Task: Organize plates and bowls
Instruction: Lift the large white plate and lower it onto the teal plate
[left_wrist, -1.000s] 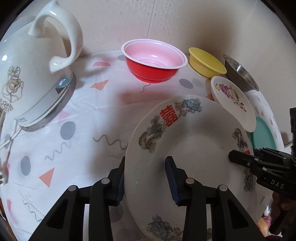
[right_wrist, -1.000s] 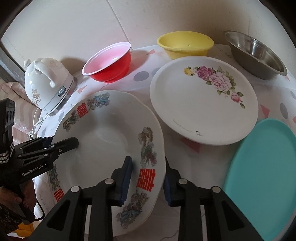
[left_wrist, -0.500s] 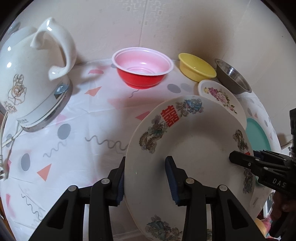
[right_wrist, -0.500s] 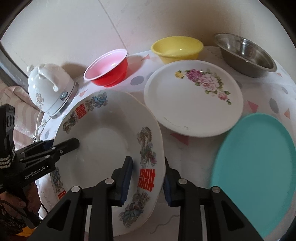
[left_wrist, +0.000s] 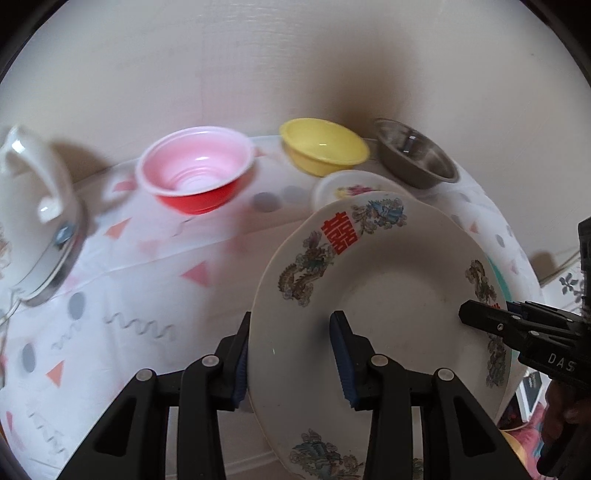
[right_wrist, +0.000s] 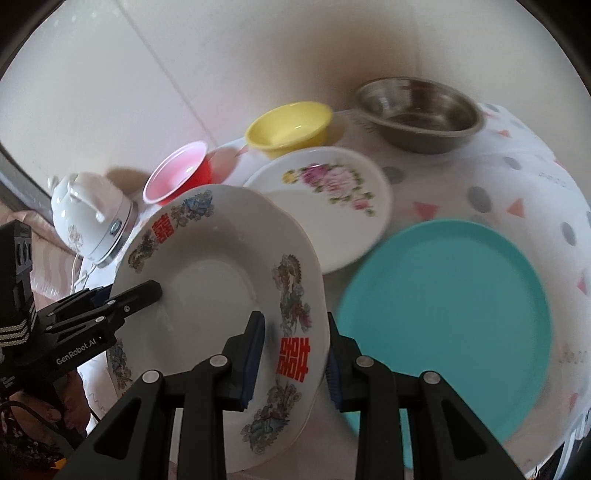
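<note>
Both grippers clamp the same dragon plate (left_wrist: 388, 295), one on each side of its rim. The left gripper (left_wrist: 291, 354) pinches the plate's left edge, one pad under the rim and one on the inner face; the right gripper (right_wrist: 293, 360) bites the opposite edge beside the red character. The plate is tilted, clear of the tablecloth (left_wrist: 140, 266), in front of the floral plate (right_wrist: 325, 199) and just left of the teal plate (right_wrist: 450, 314). Behind stand the red bowl (left_wrist: 195, 173), yellow bowl (left_wrist: 323, 149) and steel bowl (right_wrist: 419, 110) (in a row by the wall). A white kettle (right_wrist: 92, 218) sits at the left.
</note>
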